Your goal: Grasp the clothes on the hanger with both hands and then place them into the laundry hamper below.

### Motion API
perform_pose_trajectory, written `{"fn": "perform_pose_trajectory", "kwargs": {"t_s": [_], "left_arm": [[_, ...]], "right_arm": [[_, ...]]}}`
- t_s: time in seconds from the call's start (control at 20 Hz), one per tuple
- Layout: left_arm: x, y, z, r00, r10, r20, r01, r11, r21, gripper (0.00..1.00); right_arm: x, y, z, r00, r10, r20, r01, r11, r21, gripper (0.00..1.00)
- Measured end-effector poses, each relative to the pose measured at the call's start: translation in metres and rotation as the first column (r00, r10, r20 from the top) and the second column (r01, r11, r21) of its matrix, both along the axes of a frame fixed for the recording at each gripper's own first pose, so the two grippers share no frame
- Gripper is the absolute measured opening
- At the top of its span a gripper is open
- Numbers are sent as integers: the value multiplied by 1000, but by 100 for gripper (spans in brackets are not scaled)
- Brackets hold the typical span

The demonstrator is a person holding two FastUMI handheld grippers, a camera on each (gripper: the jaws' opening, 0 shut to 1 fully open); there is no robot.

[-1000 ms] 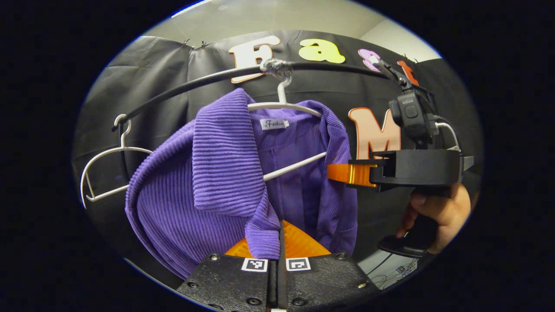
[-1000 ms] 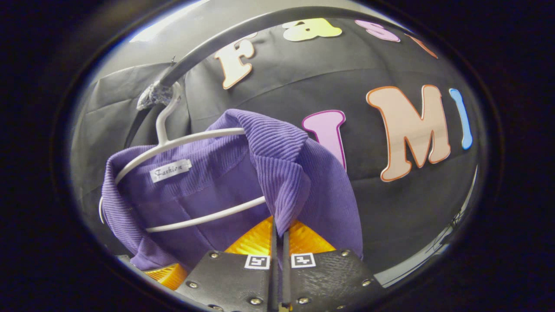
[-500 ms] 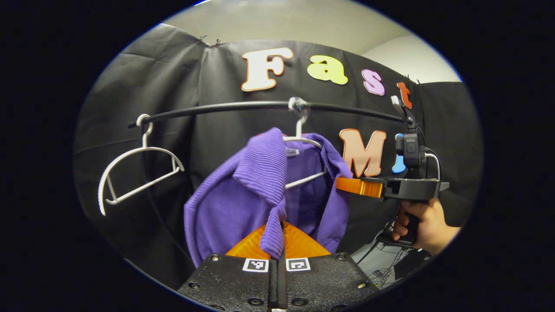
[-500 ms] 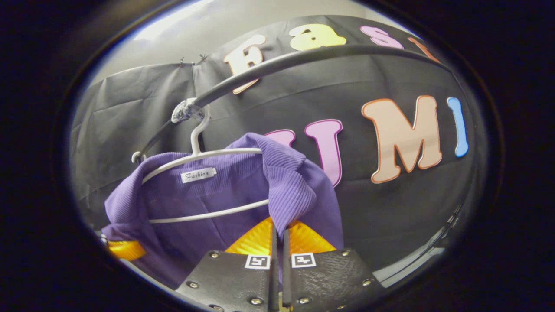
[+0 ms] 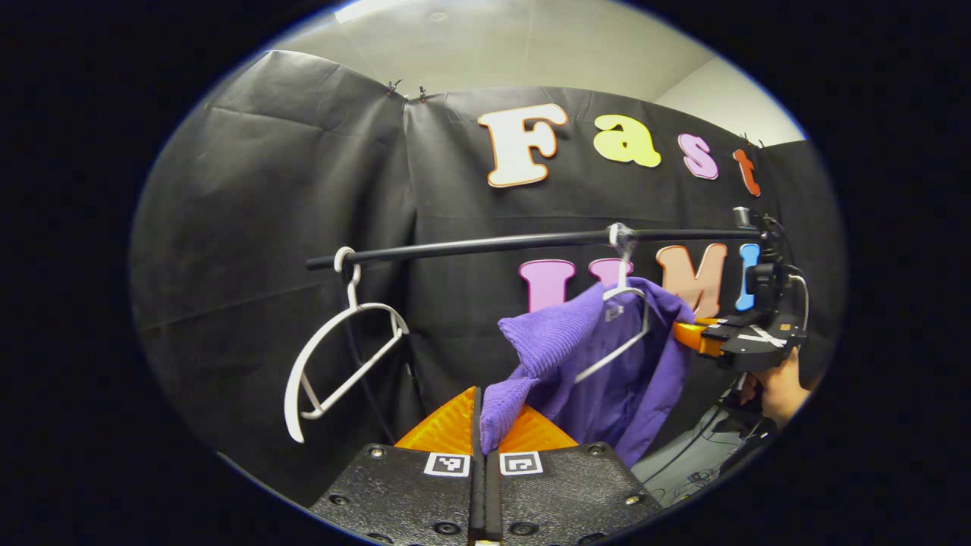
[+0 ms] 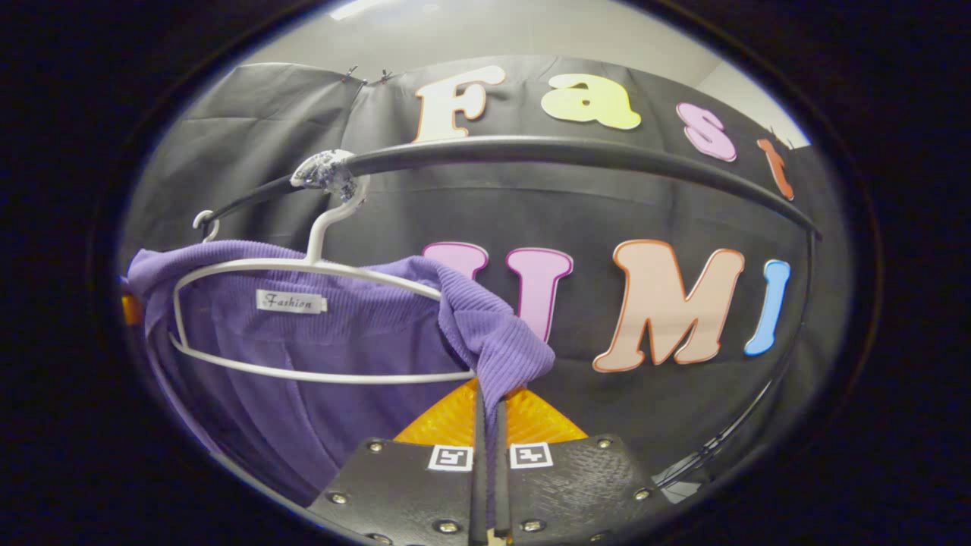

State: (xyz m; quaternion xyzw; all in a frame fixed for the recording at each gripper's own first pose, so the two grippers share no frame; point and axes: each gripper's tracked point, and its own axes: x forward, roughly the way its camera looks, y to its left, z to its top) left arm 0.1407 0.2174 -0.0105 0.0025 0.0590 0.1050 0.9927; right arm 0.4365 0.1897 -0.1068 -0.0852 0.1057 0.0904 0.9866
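Empty white hanger point(image 5: 334, 364) at rail's point(image 5: 485, 244) left end. Left gripper point(image 5: 485, 436) jaws clamped on purple garment's point(image 5: 599, 371) left shoulder, now pulled well back from rail, cloth stretched off second hanger point(image 5: 618, 334). Right gripper point(image 6: 489, 425) jaws pinch right shoulder point(image 6: 493, 341); garment's collar still over hanger point(image 6: 303, 318), farther left in right gripper view than before.
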Motion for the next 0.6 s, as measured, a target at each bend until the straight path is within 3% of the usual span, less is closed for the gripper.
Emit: {"fn": "perform_pose_trajectory", "kwargs": {"t_s": [0.2,0.3,0.35,0.6], "left_arm": [[25,43,29,998,27,49,-32,995,92,1],[45,51,30,999,4,53,-9,996,88,0],[54,54,31,998,-8,66,1,995,96,1],[98,69,35,994,-47,97,31,987,159,0]], "right_arm": [[17,-5,1,997,-48,66,54,993,-102,4],[26,-7,2,994,-70,81,77,993,-94,8],[31,-11,5,991,-91,95,99,991,-88,4],[56,-28,3,981,-160,113,169,982,-79,4]]}}
